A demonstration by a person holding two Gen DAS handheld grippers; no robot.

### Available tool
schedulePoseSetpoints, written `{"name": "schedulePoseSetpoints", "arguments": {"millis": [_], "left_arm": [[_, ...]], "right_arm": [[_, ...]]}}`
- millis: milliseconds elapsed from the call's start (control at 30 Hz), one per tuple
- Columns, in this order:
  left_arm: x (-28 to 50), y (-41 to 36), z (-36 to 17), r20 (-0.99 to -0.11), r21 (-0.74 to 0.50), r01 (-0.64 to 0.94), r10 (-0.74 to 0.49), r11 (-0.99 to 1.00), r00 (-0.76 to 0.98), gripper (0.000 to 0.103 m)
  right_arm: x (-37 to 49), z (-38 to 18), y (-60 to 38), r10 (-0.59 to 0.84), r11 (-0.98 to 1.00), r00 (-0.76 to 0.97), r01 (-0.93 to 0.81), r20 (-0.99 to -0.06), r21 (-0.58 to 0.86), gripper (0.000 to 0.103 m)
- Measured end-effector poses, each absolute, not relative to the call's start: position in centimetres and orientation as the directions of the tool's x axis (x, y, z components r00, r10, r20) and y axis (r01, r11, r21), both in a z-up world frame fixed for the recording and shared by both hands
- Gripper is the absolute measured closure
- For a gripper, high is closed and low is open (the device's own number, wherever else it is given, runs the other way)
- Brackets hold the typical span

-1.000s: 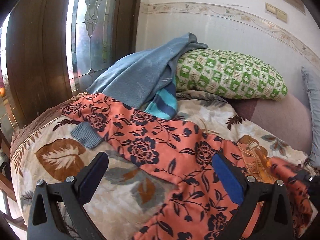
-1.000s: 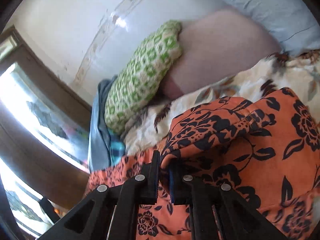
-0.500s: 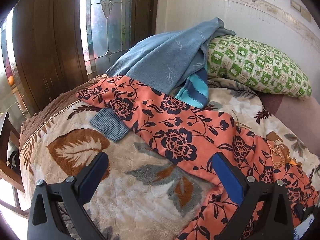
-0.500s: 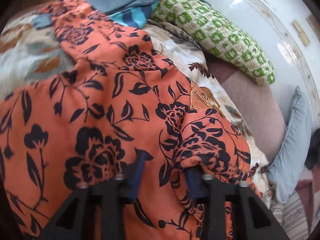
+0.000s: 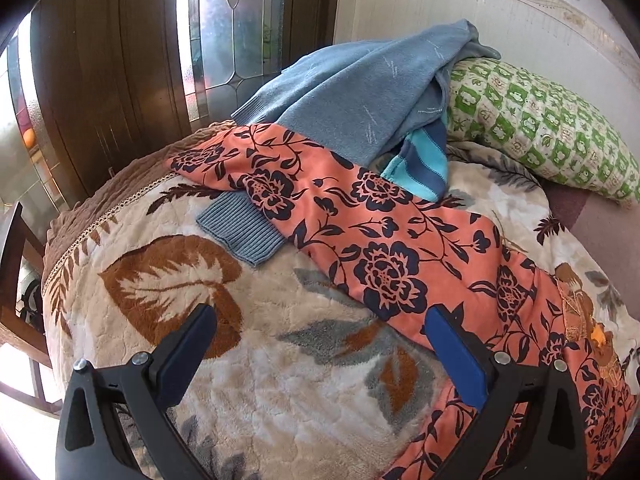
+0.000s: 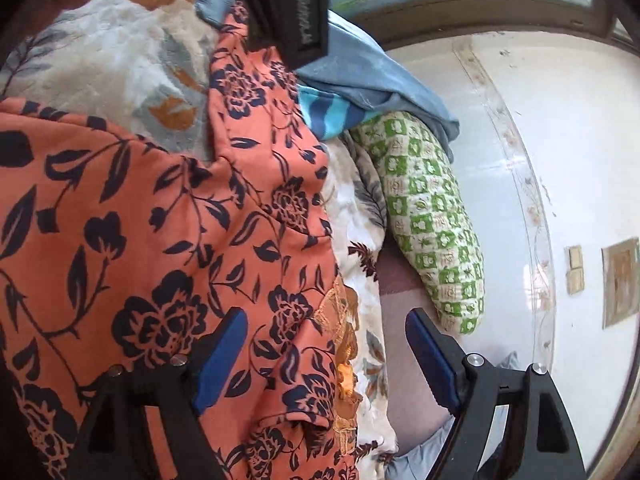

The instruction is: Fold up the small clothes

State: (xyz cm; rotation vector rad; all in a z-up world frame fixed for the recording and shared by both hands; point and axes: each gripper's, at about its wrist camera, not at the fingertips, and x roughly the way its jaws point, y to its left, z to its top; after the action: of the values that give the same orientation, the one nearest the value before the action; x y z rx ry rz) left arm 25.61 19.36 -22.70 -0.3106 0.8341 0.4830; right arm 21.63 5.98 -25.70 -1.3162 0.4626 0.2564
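Right wrist view: my right gripper [image 6: 320, 344] has just spread its jaws, releasing the orange floral garment [image 6: 160, 220] flat for folding; left gripper [image 5: 320, 344] spread, empty.

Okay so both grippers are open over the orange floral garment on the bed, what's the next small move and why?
Probably lower the left gripper onto the near edge of the orange floral garment and close on it. Its jaws stand open over the blanket, gripping nothing. The right gripper has just been opening and the cloth lies loose, so neither holds it, and the garment lies long and unfolded.
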Motion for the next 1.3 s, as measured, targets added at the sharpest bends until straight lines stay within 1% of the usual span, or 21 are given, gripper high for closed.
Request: {"name": "schedulePoseSetpoints", "arguments": {"millis": [33, 67, 133, 167, 200, 233, 267, 300, 333, 367, 400, 433, 500, 567, 600, 767, 867, 967, 1100, 1200, 1300], "left_arm": [[25.6, 19.4, -22.7, -0.768, -0.075, -0.522, 0.285, 0.85, 0.574, 0.0], [25.5, 19.3, -22.6, -0.766, -0.074, -0.519, 0.285, 0.851, 0.576, 0.0], [25.4, 18.9, -22.5, -0.76, -0.068, -0.506, 0.284, 0.86, 0.584, 0.0], [25.4, 18.5, -22.5, -0.76, -0.062, -0.495, 0.28, 0.867, 0.587, 0.0], [25.4, 18.2, -22.5, -0.76, -0.056, -0.482, 0.276, 0.874, 0.588, 0.0], [25.5, 17.9, -22.5, -0.761, -0.049, -0.47, 0.272, 0.881, 0.589, 0.0], [25.6, 17.6, -22.5, -0.762, -0.043, -0.459, 0.268, 0.887, 0.589, 0.0], [25.7, 17.4, -22.5, -0.762, -0.038, -0.451, 0.266, 0.892, 0.59, 0.0], [25.8, 17.2, -22.5, -0.762, -0.033, -0.446, 0.266, 0.895, 0.59, 0.0], [25.8, 17.1, -22.6, -0.762, -0.03, -0.444, 0.267, 0.895, 0.59, 0.0], [25.9, 17.1, -22.6, -0.763, -0.029, -0.444, 0.267, 0.896, 0.588, 0.0], [25.9, 17.1, -22.6, -0.765, -0.031, -0.443, 0.264, 0.896, 0.587, 0.0], [26.0, 17.2, -22.6, -0.769, -0.032, -0.442, 0.26, 0.896, 0.584, 0.0], [25.9, 17.4, -22.6, -0.768, -0.033, -0.446, 0.263, 0.895, 0.585, 0.0], [25.9, 17.6, -22.6, -0.768, -0.031, -0.45, 0.267, 0.893, 0.583, 0.0], [25.5, 19.0, -22.5, -0.774, -0.041, -0.485, 0.279, 0.873, 0.569, 0.0], [25.1, 19.4, -22.4, -0.771, -0.028, -0.486, 0.291, 0.873, 0.567, 0.0], [24.4, 19.5, -22.1, -0.755, -0.018, -0.482, 0.305, 0.876, 0.581, 0.0], [24.0, 19.0, -21.7, -0.735, -0.022, -0.467, 0.302, 0.884, 0.607, 0.0], [24.2, 17.9, -21.7, -0.739, -0.036, -0.429, 0.265, 0.903, 0.62, 0.0], [24.2, 16.2, -21.5, -0.734, -0.048, -0.371, 0.219, 0.927, 0.643, 0.0]], "right_arm": [[22.0, -25.2, 5.7, -0.095, 0.291, 0.87, -0.441, -0.485, -0.849, 0.02], [22.7, -24.2, 5.0, -0.107, 0.391, 0.842, -0.454, -0.529, -0.801, 0.02], [24.4, -21.6, 1.0, -0.082, 0.665, 0.771, -0.43, -0.632, -0.611, 0.02], [25.9, -20.6, -1.6, -0.069, 0.789, 0.73, -0.377, -0.68, -0.485, 0.019], [27.6, -20.2, -5.2, -0.022, 0.897, 0.68, -0.31, -0.733, -0.314, 0.019], [28.9, -20.2, -9.0, 0.062, 0.968, 0.633, -0.226, -0.772, -0.107, 0.019], [30.2, -20.8, -13.0, 0.151, 0.988, 0.595, -0.109, -0.789, 0.107, 0.019], [31.0, -22.1, -16.7, 0.236, 0.955, 0.567, 0.017, -0.789, 0.297, 0.019], [31.5, -23.6, -19.7, 0.326, 0.879, 0.555, 0.119, -0.765, 0.461, 0.019], [31.8, -25.2, -22.1, 0.414, 0.778, 0.557, 0.193, -0.72, 0.598, 0.019], [31.9, -27.0, -23.7, 0.485, 0.668, 0.565, 0.253, -0.668, 0.7, 0.019], [32.0, -28.6, -24.7, 0.54, 0.567, 0.571, 0.296, -0.618, 0.769, 0.019], [32.5, -30.7, -25.0, 0.588, 0.461, 0.571, 0.345, -0.572, 0.818, 0.019], [32.9, -30.4, -23.8, 0.598, 0.422, 0.6, 0.328, -0.531, 0.845, 0.019], [33.2, -29.6, -22.5, 0.634, 0.408, 0.596, 0.283, -0.492, 0.868, 0.019], [34.0, -23.2, -14.2, 0.747, 0.465, 0.526, 0.024, -0.407, 0.885, 0.019], [33.1, -20.5, -10.1, 0.767, 0.521, 0.481, -0.081, -0.424, 0.85, 0.019], [32.2, -20.7, -8.8, 0.747, 0.583, 0.457, -0.103, -0.482, 0.806, 0.019], [30.9, -23.4, -11.1, 0.695, 0.619, 0.482, -0.024, -0.533, 0.785, 0.019], [29.8, -25.0, -14.2, 0.641, 0.632, 0.528, 0.047, -0.557, 0.773, 0.021], [28.5, -25.9, -17.1, 0.574, 0.663, 0.571, 0.098, -0.587, 0.743, 0.028]]}}
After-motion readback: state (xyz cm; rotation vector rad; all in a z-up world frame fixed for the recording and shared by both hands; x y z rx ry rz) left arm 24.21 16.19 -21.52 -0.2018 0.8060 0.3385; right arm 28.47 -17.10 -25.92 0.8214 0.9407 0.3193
